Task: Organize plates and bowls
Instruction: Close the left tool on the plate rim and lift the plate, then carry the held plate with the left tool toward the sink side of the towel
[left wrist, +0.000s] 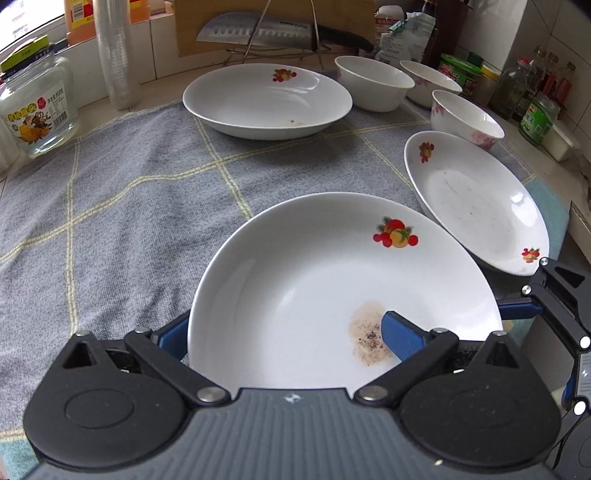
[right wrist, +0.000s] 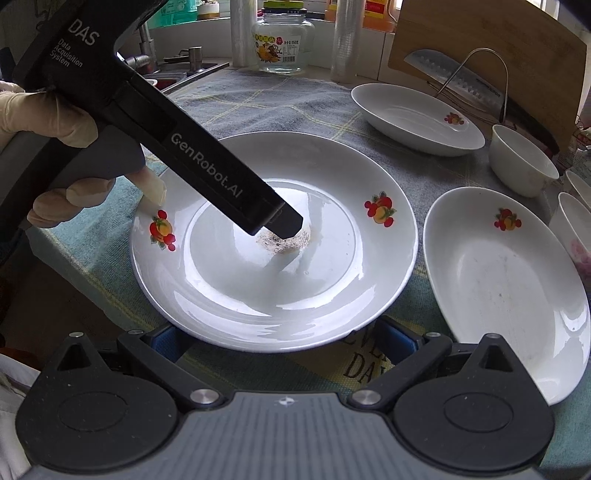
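**Near plate gripped, ready to stack**

A grey checked cloth [left wrist: 129, 206] covers the counter, with three fruit-print plates and three bowls [left wrist: 373, 86] spread across it. The left gripper [left wrist: 284, 332] pinches the near plate [left wrist: 314, 288] by its rim, one finger [left wrist: 400, 338] inside. The right gripper [right wrist: 280, 341] waits open at that plate's edge. Next, probably, lift it onto the neighbouring plate [left wrist: 476, 199], keeping it level.

glossy white glazed near plate [right wrist: 273, 258] with gritty brown stain, grey woven towel [left wrist: 122, 206] rough and matt, clear glass jar [left wrist: 35, 107], far brushed steel knife [left wrist: 255, 31], wooden board [right wrist: 491, 48], matt black plastic gripper [right wrist: 280, 332], ribbed blue pads [left wrist: 400, 334]
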